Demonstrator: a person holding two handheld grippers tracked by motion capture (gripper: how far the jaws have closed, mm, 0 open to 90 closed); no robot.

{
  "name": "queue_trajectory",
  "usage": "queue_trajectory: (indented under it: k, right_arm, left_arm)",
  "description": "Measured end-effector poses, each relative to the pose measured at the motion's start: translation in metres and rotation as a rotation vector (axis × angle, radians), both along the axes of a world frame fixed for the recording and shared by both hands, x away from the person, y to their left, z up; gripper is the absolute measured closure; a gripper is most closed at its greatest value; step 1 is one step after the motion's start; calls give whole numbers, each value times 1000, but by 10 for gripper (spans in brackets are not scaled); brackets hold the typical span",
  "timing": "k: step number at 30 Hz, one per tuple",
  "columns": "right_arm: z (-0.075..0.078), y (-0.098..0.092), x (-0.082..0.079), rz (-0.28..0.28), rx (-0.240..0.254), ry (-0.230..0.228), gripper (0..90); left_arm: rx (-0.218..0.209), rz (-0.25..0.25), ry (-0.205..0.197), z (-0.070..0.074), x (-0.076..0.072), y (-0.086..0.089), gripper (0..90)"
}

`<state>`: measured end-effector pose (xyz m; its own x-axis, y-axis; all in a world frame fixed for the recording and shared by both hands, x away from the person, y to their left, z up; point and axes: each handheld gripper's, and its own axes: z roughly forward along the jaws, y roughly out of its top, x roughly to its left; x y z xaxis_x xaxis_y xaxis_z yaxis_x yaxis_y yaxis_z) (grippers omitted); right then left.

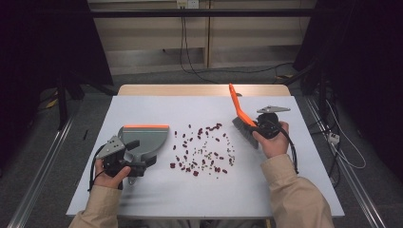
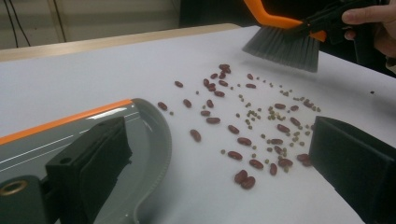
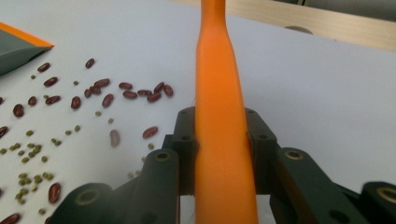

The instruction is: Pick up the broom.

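Observation:
A grey dustpan (image 1: 145,135) with an orange lip lies flat on the white table, left of centre. My left gripper (image 1: 141,153) stands open at its back right. In the left gripper view one jaw is over the pan (image 2: 144,140) and the other over the bare table, with my left gripper (image 2: 219,163) pressing on nothing. Red and small green beans (image 1: 204,147) lie scattered in the middle. My right gripper (image 1: 259,127) is shut on the orange handle of a brush (image 1: 236,105). Its grey bristles (image 2: 282,46) hang just right of the beans. In the right gripper view, my right gripper (image 3: 224,126) clamps the handle.
The table top (image 1: 199,190) is a white sheet, with a wooden strip (image 1: 204,89) along its far edge. Cables run across the floor behind the table and at its right. Metal rails flank both sides of the table.

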<state>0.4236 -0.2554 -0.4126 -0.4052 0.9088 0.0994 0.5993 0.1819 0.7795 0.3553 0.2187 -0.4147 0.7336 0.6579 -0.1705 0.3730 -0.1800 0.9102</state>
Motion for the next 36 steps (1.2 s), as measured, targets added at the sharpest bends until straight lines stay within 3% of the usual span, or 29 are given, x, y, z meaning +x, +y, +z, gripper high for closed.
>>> queue_trajectory:
  k: [7, 10, 16, 19, 24, 27, 28, 36]
  right_arm:
    - [1, 8, 25, 23, 15, -61, 714]
    - [-1, 13, 36, 31, -33, -82, 713]
    - [-11, 25, 55, 86, -71, -114, 714]
    - [-13, 34, 65, 127, -122, -131, 713]
    - [-18, 51, 78, 189, -146, -159, 713]
    - [-26, 57, 82, 248, -175, -151, 714]
    - [-27, 59, 81, 271, -163, -158, 714]
    - [-21, 64, 62, 414, -215, -107, 712]
  left_arm:
    - [-4, 3, 5, -1, 0, 2, 50]
    - [-4, 4, 5, -1, 0, 1, 51]
    - [-1, 10, 13, -3, 1, 2, 51]
    - [2, 12, 15, -3, 1, 2, 51]
    - [1, 18, 16, -4, 1, 4, 52]
    - [-3, 26, 19, -5, 1, 6, 52]
    - [-4, 27, 20, -5, 1, 6, 52]
    - [-10, 25, 16, -4, 0, 5, 52]
